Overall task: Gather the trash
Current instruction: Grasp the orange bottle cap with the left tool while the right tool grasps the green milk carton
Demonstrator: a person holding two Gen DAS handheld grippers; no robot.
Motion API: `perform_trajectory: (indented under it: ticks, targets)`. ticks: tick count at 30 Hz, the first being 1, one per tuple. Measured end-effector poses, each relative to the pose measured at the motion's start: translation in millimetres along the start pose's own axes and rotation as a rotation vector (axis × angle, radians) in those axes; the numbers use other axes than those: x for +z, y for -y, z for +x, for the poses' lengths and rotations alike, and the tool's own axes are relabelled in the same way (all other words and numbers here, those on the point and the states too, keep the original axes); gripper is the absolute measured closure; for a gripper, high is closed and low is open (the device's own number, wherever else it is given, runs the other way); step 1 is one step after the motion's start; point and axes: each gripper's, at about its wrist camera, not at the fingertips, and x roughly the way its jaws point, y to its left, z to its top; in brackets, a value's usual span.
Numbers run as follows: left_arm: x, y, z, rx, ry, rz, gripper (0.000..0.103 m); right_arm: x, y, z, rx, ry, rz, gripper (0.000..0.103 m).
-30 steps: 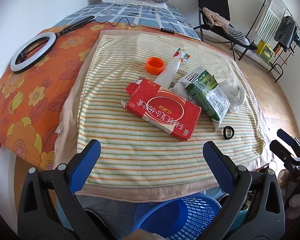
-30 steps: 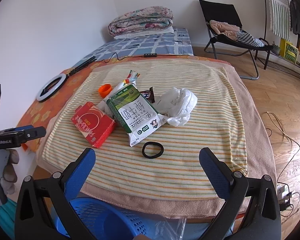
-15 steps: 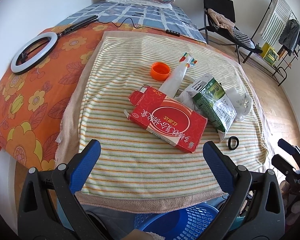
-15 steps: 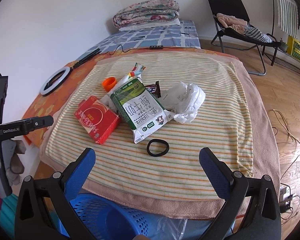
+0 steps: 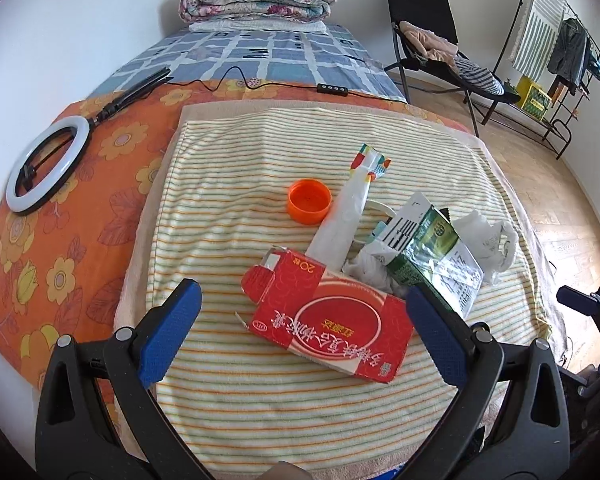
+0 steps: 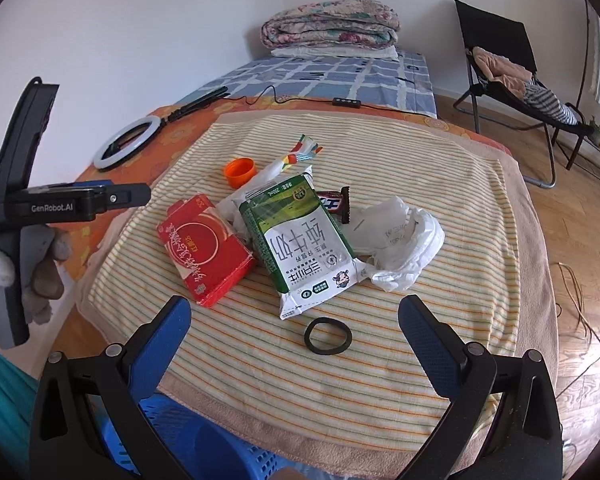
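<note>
Below the right tongs (image 6: 294, 338), the blue basket (image 6: 204, 446) is cut off by the frame edge. Beyond them, the milk pouch (image 6: 300, 240) hides most of the chocolate wrapper (image 6: 336, 204), its lettering unreadable.
</note>
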Motion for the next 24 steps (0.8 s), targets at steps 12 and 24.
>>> perform_trajectory:
  ticks: [12,24]
  targets:
    - [61,-35,83,-0.071,-0.123,-0.164,0.036,36,3,47,0.015,-0.02,-0.074,0.0]
    - [75,-29,139,-0.092,-0.205,-0.172,0.059,44,-4,88,0.02,-0.07,-0.162,0.0]
